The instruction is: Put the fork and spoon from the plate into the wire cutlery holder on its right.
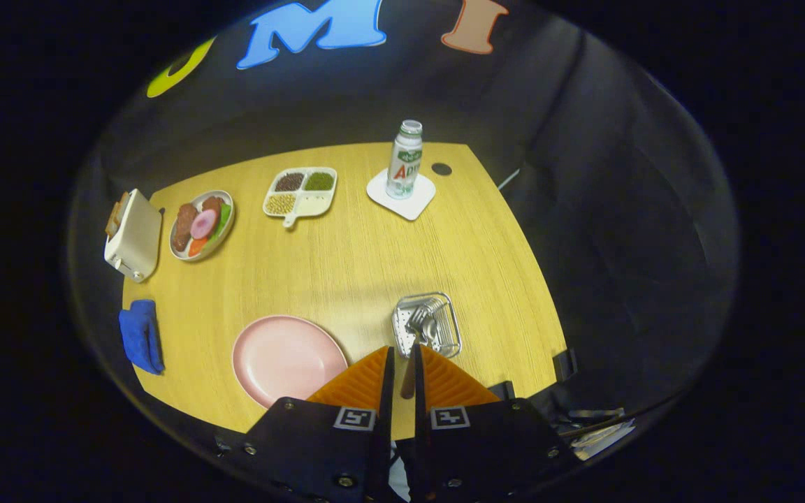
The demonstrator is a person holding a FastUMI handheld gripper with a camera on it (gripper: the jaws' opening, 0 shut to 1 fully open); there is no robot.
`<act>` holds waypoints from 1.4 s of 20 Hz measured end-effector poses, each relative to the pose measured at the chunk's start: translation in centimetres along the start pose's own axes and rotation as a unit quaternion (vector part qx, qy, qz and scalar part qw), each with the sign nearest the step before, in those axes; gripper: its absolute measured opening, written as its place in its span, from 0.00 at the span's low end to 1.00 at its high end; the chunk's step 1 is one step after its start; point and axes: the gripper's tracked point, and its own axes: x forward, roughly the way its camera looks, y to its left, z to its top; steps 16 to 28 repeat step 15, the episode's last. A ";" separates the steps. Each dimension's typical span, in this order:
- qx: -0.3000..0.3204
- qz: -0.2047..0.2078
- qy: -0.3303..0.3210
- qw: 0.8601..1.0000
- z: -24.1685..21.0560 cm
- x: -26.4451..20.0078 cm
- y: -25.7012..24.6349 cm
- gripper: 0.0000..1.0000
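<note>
- The tongs (403, 360) hang over the near edge of the wooden bench (346, 265), their fingers (364, 381) drawn close together with a slim utensil handle (409, 377) clamped in the narrow gap between them.
- That handle runs forward from the fingertips into the wire cutlery holder (428, 324); which of the two utensils it belongs to cannot be told.
- The wire cutlery holder stands just ahead of the tongs, near the bench's near edge and toward its right side; metal utensil heads, fork tines (425, 311) among them, show inside it.
- The pink plate (284, 356) lies just left of the holder by the near edge, its right rim partly behind the left finger; its surface is bare.
- A folded blue cloth (140, 335) sits at the near left corner.
- A cream toaster (133, 235) stands at the left edge, with a round dish of food (201, 223) just beside it.
- A white divided tray (301, 190) holding grains and beans sits toward the far edge, around the middle.
- A bottle (404, 159) stands upright on a white square coaster (402, 197) near the far right corner, beside a dark round hole (441, 168) in the benchtop.
</note>
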 end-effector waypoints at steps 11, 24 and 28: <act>-0.006 0.071 -0.296 0.952 9.3 -12.2 10.3 0.14; -0.014 0.086 -0.363 0.928 9.7 -16.2 12.9 0.14; -0.014 0.086 -0.363 0.928 9.7 -16.2 12.9 0.14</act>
